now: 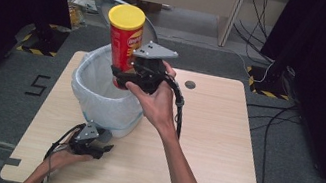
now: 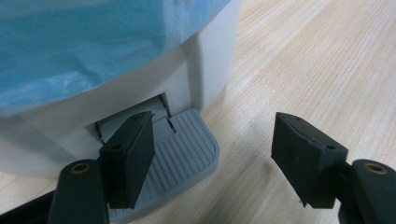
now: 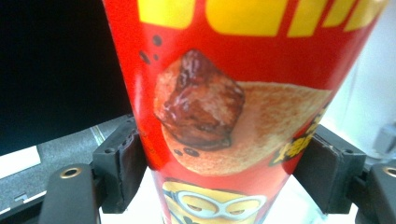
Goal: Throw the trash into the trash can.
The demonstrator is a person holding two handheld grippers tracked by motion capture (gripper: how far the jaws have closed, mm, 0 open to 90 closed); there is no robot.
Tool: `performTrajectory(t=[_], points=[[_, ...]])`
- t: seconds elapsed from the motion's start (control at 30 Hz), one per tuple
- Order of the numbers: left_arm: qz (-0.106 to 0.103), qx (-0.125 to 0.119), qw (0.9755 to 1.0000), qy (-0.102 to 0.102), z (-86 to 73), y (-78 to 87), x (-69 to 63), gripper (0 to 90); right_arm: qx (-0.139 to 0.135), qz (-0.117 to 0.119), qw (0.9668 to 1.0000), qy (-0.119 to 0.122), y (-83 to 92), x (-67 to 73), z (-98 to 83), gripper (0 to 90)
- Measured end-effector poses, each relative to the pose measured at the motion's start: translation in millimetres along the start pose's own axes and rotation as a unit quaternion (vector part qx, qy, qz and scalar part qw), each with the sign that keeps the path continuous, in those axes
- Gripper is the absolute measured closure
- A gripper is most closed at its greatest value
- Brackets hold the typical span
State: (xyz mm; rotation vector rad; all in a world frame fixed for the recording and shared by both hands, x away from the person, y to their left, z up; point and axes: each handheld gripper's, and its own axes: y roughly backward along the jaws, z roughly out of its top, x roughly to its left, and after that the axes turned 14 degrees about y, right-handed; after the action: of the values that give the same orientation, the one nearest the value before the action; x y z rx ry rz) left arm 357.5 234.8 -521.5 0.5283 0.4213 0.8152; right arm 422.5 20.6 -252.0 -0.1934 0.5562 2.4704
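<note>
A tall red chip can (image 1: 123,40) with a yellow lid is held upright over the white pedal bin (image 1: 81,88), whose lid stands raised behind it. My right gripper (image 1: 125,76) is shut on the can's lower part; both black pads press its sides, as the right gripper view shows on the chip can (image 3: 219,107). My left gripper (image 1: 100,147) rests on the table at the bin's front. Its jaws are open, and its left fingertip (image 2: 128,156) sits on the grey foot pedal (image 2: 187,149) at the white bin's base (image 2: 140,93).
The bin is lined with a pale blue bag (image 2: 88,42). The wooden table (image 1: 212,146) has a round cable hole (image 1: 190,84) at the far side. Black curtains flank the area, and cables (image 1: 268,74) lie on the floor at the right.
</note>
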Motion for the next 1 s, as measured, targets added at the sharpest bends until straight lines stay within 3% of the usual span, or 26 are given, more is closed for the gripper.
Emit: performTrajectory(t=[0.6, 1.0], points=[[-0.001, -0.001, 1.0000, 0.000, 0.0, 0.0, 0.2, 29.6, 0.041, 0.024, 0.9987, 0.018, -36.4, 10.2, -5.5, 24.5], [-0.001, -0.001, 1.0000, 0.001, -0.1, 0.0, 0.3, 29.6, 0.060, 0.042, 0.9972, 0.013, -48.8, 17.5, -18.4, 24.5]])
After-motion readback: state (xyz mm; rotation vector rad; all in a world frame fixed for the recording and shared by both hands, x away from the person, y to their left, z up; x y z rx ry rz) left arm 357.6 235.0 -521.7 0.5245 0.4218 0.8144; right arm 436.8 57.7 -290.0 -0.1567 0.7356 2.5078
